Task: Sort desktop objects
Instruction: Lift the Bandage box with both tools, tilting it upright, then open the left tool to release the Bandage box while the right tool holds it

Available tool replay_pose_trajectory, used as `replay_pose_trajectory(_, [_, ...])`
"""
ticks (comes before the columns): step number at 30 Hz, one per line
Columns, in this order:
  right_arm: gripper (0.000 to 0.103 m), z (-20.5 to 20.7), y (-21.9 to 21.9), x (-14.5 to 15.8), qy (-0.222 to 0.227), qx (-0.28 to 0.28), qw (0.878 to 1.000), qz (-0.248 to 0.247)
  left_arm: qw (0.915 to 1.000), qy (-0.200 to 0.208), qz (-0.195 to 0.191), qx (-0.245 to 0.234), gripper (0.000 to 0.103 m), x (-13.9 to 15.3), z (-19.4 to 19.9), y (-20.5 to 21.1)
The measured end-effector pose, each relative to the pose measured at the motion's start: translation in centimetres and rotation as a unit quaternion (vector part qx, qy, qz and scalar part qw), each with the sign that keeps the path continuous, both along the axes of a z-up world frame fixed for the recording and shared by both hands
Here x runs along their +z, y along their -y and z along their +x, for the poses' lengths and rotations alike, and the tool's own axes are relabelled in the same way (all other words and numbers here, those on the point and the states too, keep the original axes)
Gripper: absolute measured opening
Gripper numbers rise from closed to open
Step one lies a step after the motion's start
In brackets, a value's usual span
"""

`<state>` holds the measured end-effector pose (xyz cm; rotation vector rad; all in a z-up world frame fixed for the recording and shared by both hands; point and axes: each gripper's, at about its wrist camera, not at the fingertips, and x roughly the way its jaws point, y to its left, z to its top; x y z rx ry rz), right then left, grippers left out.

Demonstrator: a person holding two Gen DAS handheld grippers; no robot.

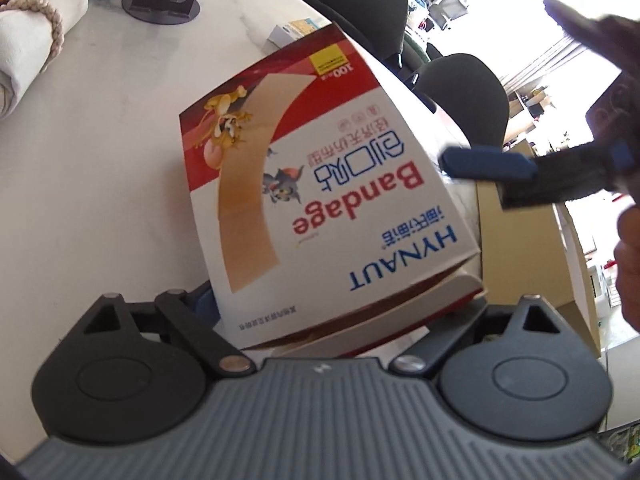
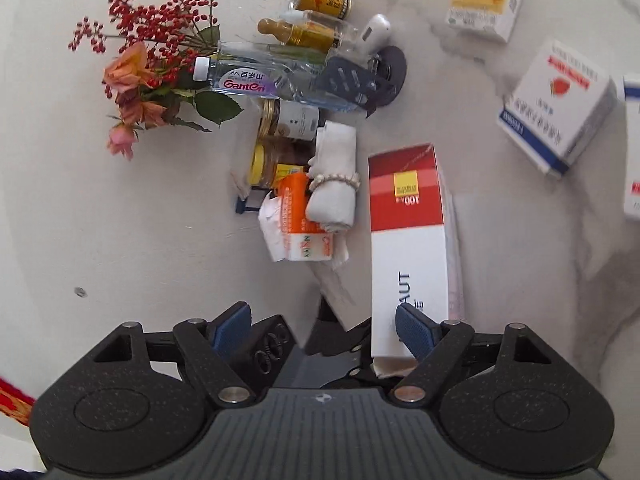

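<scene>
A: Closest to the lens, the left gripper (image 1: 340, 300) has its jaws clamped on the near end of the bandage box (image 1: 320, 200), held lifted and tilted above the white table (image 1: 100, 180).

B: The box's end flap hangs open there. If the grip is shallow, the carton could crush or slide out.

A: And the right gripper (image 2: 324, 332)?

B: Jaws apart, empty, one pad (image 2: 414, 330) beside the box's edge at about 5 o'clock. A bump could twist it loose.

A: Where would it fall?

B: Perhaps onto the rolled cloth (image 2: 334, 184) and jars (image 2: 280, 140) clustered toward 11 o'clock, or the small boxes (image 2: 556, 108) at 2 o'clock.
</scene>
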<state>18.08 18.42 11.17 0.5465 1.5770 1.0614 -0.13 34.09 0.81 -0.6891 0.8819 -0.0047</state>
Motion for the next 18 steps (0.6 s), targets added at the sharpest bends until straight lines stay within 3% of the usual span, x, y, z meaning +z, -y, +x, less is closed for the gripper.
replay_pose_trajectory(2, [0.084,2.1,1.2,-0.9,0.041,-0.072,0.996,-0.039,1.0,0.0,-0.005,0.002,0.093,0.0,-0.2,0.0])
replay_pose_trajectory(4, [0.08,2.6,-1.1,-3.5,0.041,0.006,0.995,-0.093,1.0,-0.001,-0.009,0.003,0.093,0.0,0.0,0.0])
replay_pose_trajectory(9, [0.087,1.6,-1.5,-1.4,0.072,0.017,0.997,-0.027,1.0,-0.001,-0.005,-0.002,0.092,0.1,-0.1,0.2])
replay_pose_trajectory(11, [0.09,1.3,-2.2,-1.5,0.081,0.032,0.996,-0.037,1.0,-0.002,-0.001,-0.007,0.092,0.2,0.1,0.4])
replay_pose_trajectory(13, [0.083,1.1,-2.9,-1.6,0.089,0.047,0.994,-0.049,0.9999,-0.004,0.005,-0.012,0.092,0.4,0.2,0.5])
replay_pose_trajectory(16, [0.082,0.8,-3.9,-1.9,0.101,0.069,0.99,-0.067,0.9995,-0.017,0.022,-0.016,0.092,0.8,0.3,0.9])
replay_pose_trajectory(18, [0.084,1.0,-3.0,-1.7,0.117,0.05,0.989,-0.074,0.9988,-0.026,0.037,-0.019,0.092,1.2,0.4,1.1])
